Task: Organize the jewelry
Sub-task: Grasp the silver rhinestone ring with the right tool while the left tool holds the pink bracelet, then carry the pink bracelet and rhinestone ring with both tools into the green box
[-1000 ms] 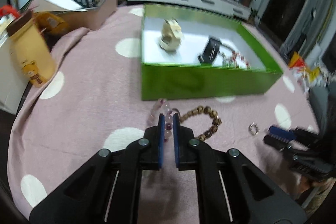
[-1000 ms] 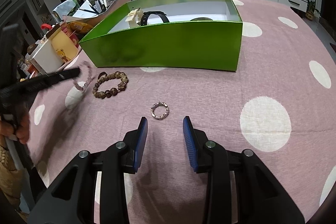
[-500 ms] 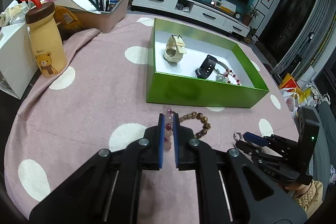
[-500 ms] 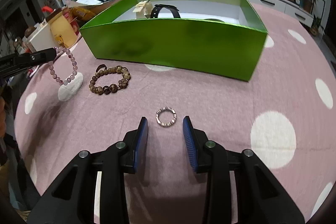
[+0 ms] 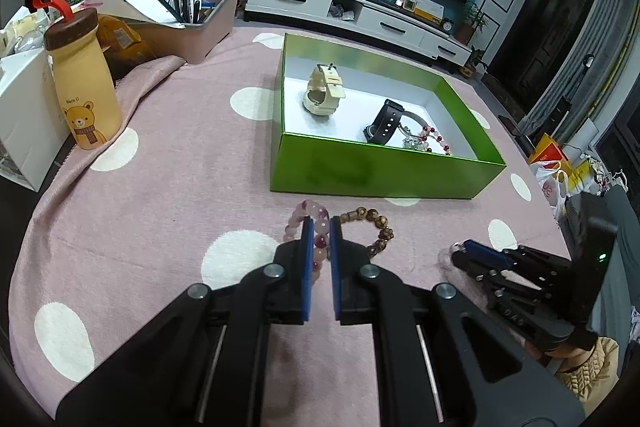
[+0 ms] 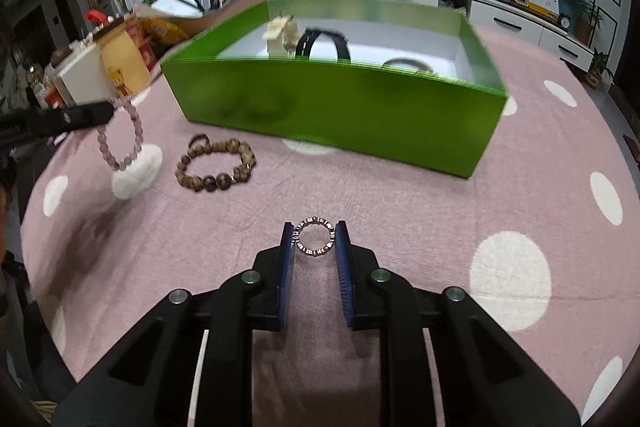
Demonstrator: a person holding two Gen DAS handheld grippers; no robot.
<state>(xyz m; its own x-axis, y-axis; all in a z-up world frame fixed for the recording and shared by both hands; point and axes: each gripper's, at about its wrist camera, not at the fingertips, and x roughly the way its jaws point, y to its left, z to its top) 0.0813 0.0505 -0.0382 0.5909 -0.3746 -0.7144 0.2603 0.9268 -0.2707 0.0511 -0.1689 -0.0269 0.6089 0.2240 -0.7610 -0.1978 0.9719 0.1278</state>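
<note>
Left gripper (image 5: 319,227) is clamped on the pink bead bracelet (image 6: 120,139), which hangs clear above the pink dotted tablecloth (image 6: 420,195). Right gripper (image 6: 314,239): jaws closing, metal ring (image 6: 314,237) lying on the cloth between the pads, apparently touching the left one; the other side is unclear. Brown bead bracelet (image 6: 218,165) lies on the cloth beside the green box's (image 6: 332,115) near wall, apart from both grippers. Bare cloth separates ring and box; the cloth's near edge falls away behind the grippers.
</note>
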